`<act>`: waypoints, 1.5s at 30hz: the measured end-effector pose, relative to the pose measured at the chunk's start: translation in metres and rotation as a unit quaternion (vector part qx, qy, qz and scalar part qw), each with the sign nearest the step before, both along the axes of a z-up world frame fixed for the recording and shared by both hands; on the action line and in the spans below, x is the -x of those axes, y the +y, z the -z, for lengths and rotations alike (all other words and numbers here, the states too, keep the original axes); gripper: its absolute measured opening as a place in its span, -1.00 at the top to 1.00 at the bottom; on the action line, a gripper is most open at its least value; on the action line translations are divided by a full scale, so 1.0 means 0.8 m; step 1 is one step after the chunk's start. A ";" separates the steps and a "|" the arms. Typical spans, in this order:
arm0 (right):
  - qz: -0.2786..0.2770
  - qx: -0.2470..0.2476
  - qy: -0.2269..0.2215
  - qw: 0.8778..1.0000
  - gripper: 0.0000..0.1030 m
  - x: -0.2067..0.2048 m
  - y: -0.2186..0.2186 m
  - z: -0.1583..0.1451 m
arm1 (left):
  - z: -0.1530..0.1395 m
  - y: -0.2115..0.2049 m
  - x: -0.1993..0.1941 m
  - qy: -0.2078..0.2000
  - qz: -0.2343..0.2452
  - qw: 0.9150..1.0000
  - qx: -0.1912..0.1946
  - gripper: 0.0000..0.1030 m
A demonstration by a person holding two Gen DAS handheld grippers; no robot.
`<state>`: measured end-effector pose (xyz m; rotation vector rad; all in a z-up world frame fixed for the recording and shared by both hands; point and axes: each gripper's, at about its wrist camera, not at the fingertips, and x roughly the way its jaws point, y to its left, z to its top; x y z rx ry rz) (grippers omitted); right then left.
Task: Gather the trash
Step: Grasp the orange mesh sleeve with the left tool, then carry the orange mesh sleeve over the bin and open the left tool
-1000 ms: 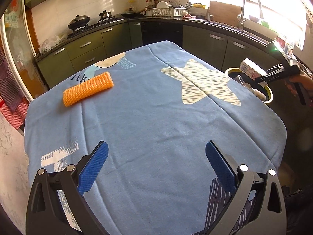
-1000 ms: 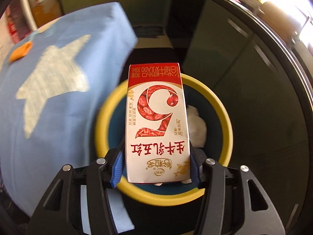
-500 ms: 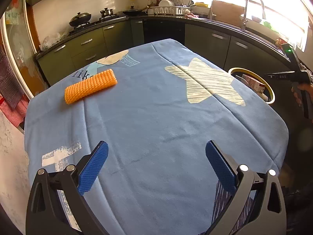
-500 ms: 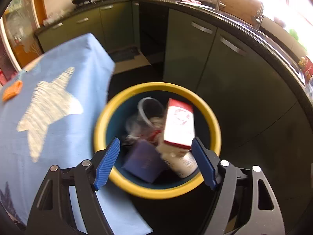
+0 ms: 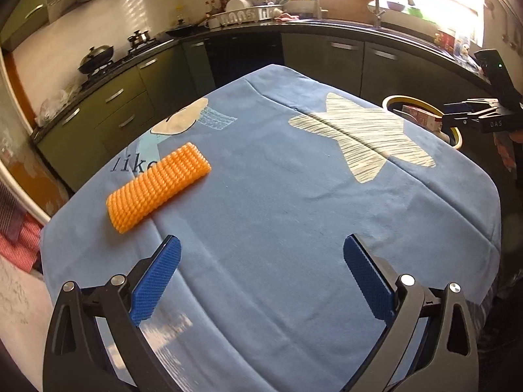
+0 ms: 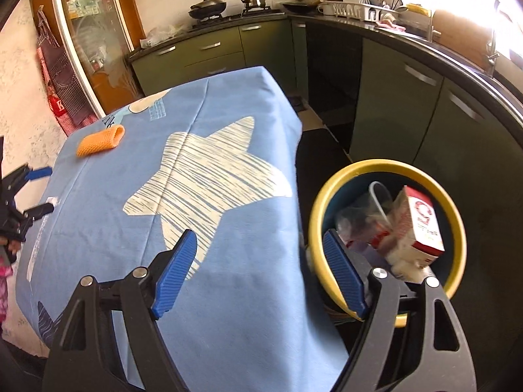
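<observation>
An orange foam fruit net (image 5: pixel 158 187) lies on the blue star-print tablecloth (image 5: pixel 278 202), ahead and to the left of my left gripper (image 5: pixel 261 245), which is open and holds nothing. The net also shows far off in the right wrist view (image 6: pixel 100 139). My right gripper (image 6: pixel 259 238) hangs over the table's edge beside the yellow-rimmed bin (image 6: pixel 385 165). Its jaws are opening with nothing between them. A red and white milk carton (image 6: pixel 421 225) lies in the bin among a clear plastic cup and other trash.
Dark green cabinets and a black counter (image 5: pixel 327 29) with stove, dish rack and sink curve around the far side. The bin (image 5: pixel 397 99) stands on the floor off the table's right edge. A glass door and hanging aprons (image 6: pixel 55 65) are on the left.
The right gripper let the milk carton drop into the bin, opened, and swung back over the table's edge. The left gripper moved closer to the orange net.
</observation>
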<state>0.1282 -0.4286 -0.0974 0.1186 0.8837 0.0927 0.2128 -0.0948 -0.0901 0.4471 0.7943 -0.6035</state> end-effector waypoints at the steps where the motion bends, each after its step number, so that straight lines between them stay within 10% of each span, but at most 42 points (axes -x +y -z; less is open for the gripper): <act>1: 0.001 -0.001 0.003 1.000 -0.46 -0.002 0.005 0.003 | -0.001 0.005 -0.015 0.002 0.013 1.000 -0.003 -0.91; 13: 0.012 0.004 0.027 1.000 -0.46 -0.037 0.030 0.014 | 0.042 0.037 -0.213 0.031 0.078 0.995 -0.060 -0.91; 27: 0.001 0.006 0.043 0.999 -0.47 -0.057 0.038 0.020 | 0.070 0.047 -0.255 0.124 0.103 0.987 -0.028 -0.89; 45: -0.024 -0.018 0.018 0.999 -0.47 0.009 0.029 0.011 | 0.037 0.059 -0.127 0.095 -0.056 0.994 0.004 0.47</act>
